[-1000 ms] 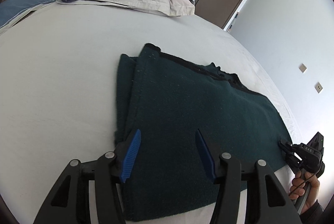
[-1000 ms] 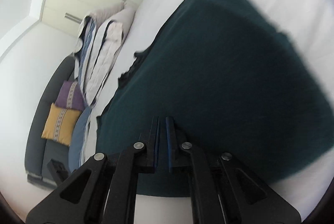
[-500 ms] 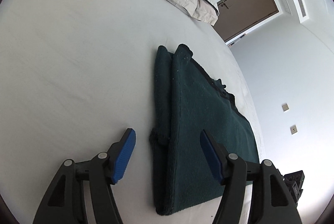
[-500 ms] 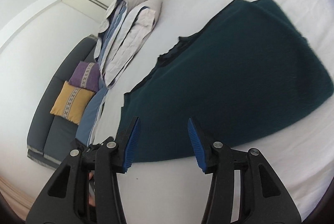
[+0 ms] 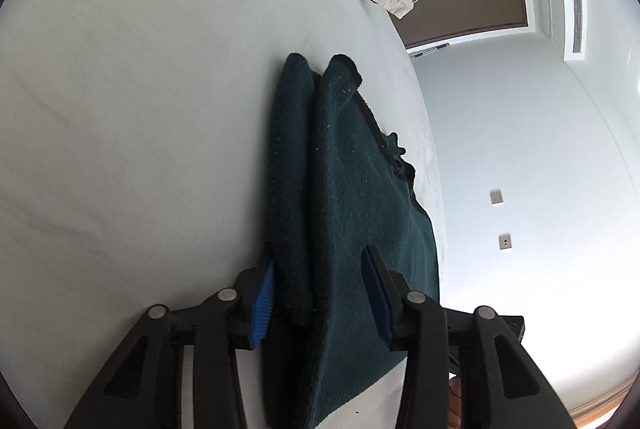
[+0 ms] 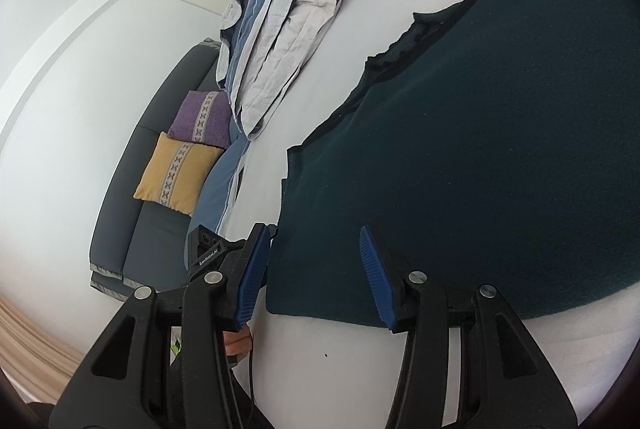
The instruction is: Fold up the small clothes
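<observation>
Swung lower and rolled since a second ago, left gripper now straddling the near folded edge of the dark green garment, blue pads spread wide at 6 o'clock, cloth between them but not pinched. Right gripper parted since then too, jaws wide over the garment's near edge. Garment folded flat on the white bed. Stacked bedding at 11 o'clock, cushions at 9.
</observation>
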The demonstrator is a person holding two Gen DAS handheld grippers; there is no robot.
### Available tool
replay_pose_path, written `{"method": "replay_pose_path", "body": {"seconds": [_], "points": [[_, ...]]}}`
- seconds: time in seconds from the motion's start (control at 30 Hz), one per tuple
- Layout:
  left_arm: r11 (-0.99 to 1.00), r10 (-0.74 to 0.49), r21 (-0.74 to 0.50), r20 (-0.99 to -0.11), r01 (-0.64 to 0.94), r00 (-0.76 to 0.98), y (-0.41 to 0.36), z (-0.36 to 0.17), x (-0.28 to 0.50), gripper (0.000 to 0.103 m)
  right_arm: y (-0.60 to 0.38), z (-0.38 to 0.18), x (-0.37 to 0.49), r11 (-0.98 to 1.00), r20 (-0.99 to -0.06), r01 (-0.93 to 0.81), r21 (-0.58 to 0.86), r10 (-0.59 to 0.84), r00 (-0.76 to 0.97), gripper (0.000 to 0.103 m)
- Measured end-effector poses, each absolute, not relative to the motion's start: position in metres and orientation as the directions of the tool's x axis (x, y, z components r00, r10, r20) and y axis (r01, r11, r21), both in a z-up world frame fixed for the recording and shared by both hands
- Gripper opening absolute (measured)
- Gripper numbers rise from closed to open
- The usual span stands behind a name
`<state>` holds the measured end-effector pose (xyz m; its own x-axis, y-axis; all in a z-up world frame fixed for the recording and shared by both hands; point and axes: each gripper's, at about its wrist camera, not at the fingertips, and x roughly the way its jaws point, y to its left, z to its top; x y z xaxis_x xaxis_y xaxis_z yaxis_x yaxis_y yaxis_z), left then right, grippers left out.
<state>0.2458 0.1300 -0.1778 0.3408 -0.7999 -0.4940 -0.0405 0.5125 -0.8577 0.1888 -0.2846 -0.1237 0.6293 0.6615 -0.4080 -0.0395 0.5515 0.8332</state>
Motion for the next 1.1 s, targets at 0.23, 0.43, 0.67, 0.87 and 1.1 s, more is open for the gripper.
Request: {"method": "replay_pose_path", "body": {"seconds": [0.23, 0.43, 0.67, 0.87, 1.1], "points": [[0.548, -0.783, -0.836, -0.519, -0.013, 0.344, 0.129, -0.169, 0.235, 0.026, -0.251, -0.124, 0.225, 0.557, -0.431, -0.063, 0.828, 0.705, 0.564, 0.046], [0.605, -0.738, -0.796, -0.556, 0.009, 0.382, 0.129, -0.164, 0.230, 0.022, -0.215, -0.129, 0.268, 0.573, -0.467, -0.075, 0.816, 0.730, 0.500, 0.046], [0.642, -0.709, -0.766, -0.573, 0.039, 0.411, 0.122, -0.151, 0.229, 0.018, -0.194, -0.168, 0.307, 0.686, -0.614, -0.005, 0.727, 0.654, 0.442, 0.042], [0.697, -0.679, -0.706, -0.597, 0.121, 0.427, 0.094, -0.116, 0.226, 0.016, -0.214, -0.164, 0.305, 0.586, -0.530, 0.016, 0.810, 0.719, 0.450, 0.043], [0.708, -0.701, -0.650, -0.599, 0.277, 0.386, 0.001, -0.061, 0.232, 0.016, -0.314, -0.152, 0.294, 0.350, -0.301, 0.018, 0.936, 0.776, 0.555, 0.052]]}}
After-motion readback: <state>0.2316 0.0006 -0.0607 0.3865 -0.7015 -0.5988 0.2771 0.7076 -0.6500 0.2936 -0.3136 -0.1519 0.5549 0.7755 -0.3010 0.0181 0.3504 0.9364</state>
